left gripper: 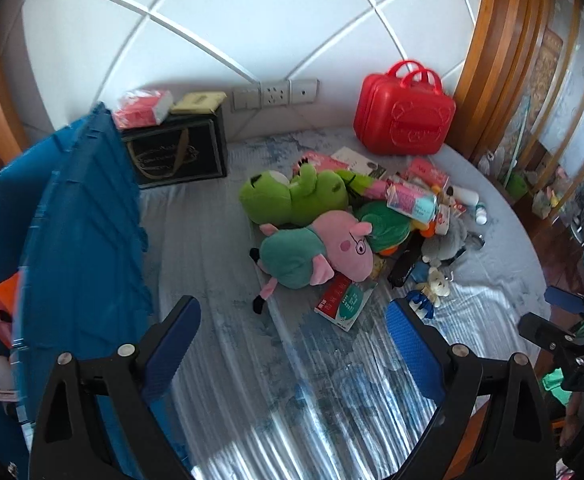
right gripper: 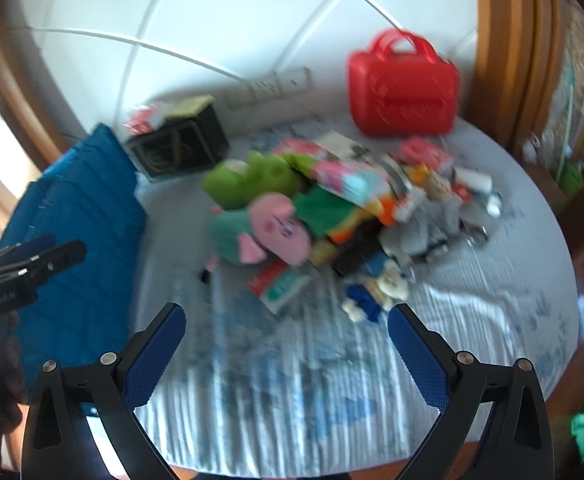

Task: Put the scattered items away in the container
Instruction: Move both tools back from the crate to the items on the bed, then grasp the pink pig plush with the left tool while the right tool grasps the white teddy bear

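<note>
A pile of scattered items lies on the bed: a pink pig plush [left gripper: 323,248] [right gripper: 272,228], a green frog plush [left gripper: 292,196] [right gripper: 248,180], a red-green medicine box [left gripper: 343,300], a small white bear [left gripper: 435,284] and several packets. The blue storage container [left gripper: 76,232] [right gripper: 76,220] stands at the left with its lid up; an orange item [left gripper: 2,304] lies inside. My left gripper [left gripper: 292,320] is open and empty, just in front of the pile. My right gripper [right gripper: 288,328] is open and empty, also before the pile. The right wrist view is blurred.
A red plastic case [left gripper: 403,116] [right gripper: 403,92] stands at the back right by the wall. A black box [left gripper: 180,152] with tissue packs on top sits at the back left. The bed's edge [left gripper: 531,240] curves on the right, with wooden floor beyond.
</note>
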The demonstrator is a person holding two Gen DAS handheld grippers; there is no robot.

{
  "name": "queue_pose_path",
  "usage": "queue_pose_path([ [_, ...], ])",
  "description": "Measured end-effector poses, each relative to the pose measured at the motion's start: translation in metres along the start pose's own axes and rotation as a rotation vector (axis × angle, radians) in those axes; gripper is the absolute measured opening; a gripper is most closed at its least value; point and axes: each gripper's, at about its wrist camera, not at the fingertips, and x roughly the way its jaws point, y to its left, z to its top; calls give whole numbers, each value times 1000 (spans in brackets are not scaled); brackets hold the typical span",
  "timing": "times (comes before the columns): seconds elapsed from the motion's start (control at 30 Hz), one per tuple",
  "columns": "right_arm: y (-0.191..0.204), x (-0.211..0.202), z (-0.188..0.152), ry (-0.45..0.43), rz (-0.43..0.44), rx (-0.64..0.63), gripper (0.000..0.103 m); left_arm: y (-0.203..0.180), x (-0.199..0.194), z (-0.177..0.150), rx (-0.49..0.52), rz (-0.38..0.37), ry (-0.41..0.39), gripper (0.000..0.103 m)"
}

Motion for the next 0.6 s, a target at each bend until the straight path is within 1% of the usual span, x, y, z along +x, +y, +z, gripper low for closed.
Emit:
queue_pose_path([
  [0.13, -28, 29, -9, 53, -23, 23, 103, -11, 40, 1, 6, 5, 47, 95],
  [0.27, -46, 66, -14, 89, -50, 34, 103, -20, 73, 6, 41, 5, 57, 95],
  [0.47, -71, 120, -19, 158, -76, 83, 103, -28, 136, 18, 86, 15, 99, 95],
  [0.6, -83, 143, -21, 188, -86, 104, 103, -35, 184, 27, 144, 14, 91, 95],
])
